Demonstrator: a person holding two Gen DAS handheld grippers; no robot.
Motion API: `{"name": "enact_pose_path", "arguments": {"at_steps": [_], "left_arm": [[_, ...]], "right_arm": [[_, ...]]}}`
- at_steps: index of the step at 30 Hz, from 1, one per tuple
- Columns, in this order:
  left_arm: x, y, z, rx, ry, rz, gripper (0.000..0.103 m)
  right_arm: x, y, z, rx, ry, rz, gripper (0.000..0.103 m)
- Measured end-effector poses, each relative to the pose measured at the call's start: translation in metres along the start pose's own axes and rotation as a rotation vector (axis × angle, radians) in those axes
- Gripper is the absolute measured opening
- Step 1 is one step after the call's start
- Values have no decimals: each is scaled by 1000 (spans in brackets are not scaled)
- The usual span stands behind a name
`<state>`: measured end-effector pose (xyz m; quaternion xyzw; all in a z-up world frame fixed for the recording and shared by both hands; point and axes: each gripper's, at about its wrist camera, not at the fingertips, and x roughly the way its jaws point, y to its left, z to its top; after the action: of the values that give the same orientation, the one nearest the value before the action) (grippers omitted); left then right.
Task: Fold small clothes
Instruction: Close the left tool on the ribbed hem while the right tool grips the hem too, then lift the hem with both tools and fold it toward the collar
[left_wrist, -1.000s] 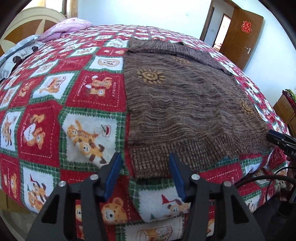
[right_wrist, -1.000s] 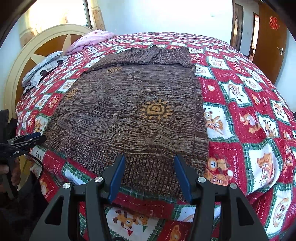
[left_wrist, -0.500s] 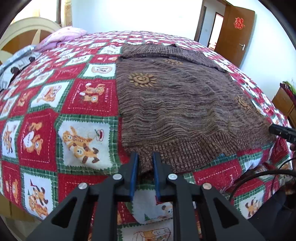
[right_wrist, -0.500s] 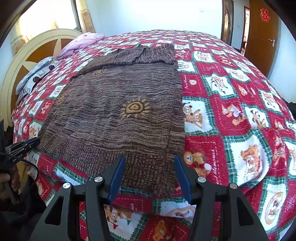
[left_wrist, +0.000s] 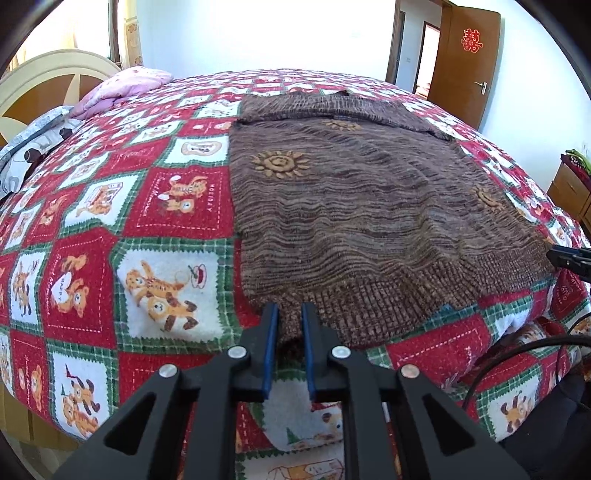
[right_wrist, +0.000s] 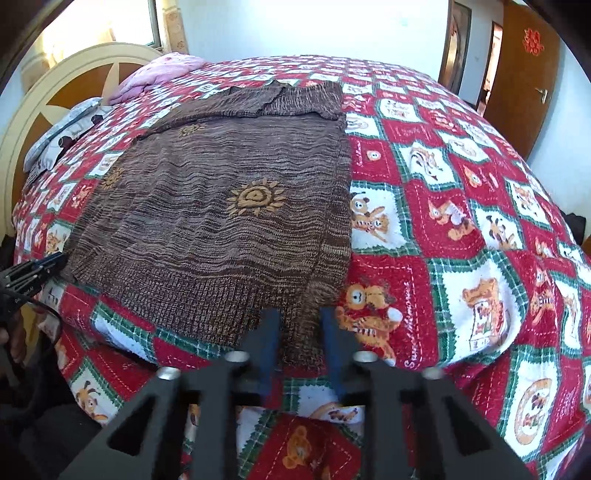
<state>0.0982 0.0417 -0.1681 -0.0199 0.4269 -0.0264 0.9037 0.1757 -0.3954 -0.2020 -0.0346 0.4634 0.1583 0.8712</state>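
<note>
Left gripper (left_wrist: 287, 314), black-framed with blue-padded fingers: jaws drawn close together, pinching a bunched fold of the ribbed hem at the near left corner of the brown marled knit sweater (left_wrist: 351, 206). Right gripper (right_wrist: 301, 319), same build: jaws narrowed around the hem at the sweater's (right_wrist: 221, 206) near right corner, fabric gathered between the blue pads (right_wrist: 267, 343); the frame is motion-blurred here, yet cloth visibly fills the gap. Each gripper's tip also shows at the edge of the other camera's view, at the opposite hem corner.

The sweater lies flat, hem toward the cameras and sleeves folded across the far end, with orange sun motifs (left_wrist: 280, 164) knitted into its front. It rests on a red, white and green patchwork bedspread printed with cartoon bears (left_wrist: 110, 221), which covers the bed. Beyond the sweater, at the head of the bed, lie a pink pillow (left_wrist: 125, 86) and a grey patterned pillow (right_wrist: 62, 133) against a cream-and-wood curved headboard (right_wrist: 70, 88). A brown wooden door with a red paper emblem (left_wrist: 469, 59) stands behind.
</note>
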Motion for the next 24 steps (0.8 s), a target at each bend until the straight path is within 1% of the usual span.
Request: {"name": "enact_pose_path", "arguments": {"at_steps": [1,2,8,12,17,21,24], "left_arm": [[0,0,0,3,-4,-1,14],[-1,0,1,5,-8,0,15],[-4,0,3,17,-16,2,10],[-10,5,8,7,-34,-5,9],[-19,9,14,0,-62,-12,9],[-25,13,17,-12,-69,-32,9],[-30,17,21,-21,-85,-43,8]], "right_arm": [[-1,-2,1,15,-2,16,7],[-2,-3,2,22,-9,18,6],[-18,-7,7,51,-84,58,5],[-18,-15,7,82,-92,72,5],[-22,-25,9,138,-111,144,5],[-26,-29,10,168,-132,184,5],[-29,-34,10,205,-148,233,5]]}}
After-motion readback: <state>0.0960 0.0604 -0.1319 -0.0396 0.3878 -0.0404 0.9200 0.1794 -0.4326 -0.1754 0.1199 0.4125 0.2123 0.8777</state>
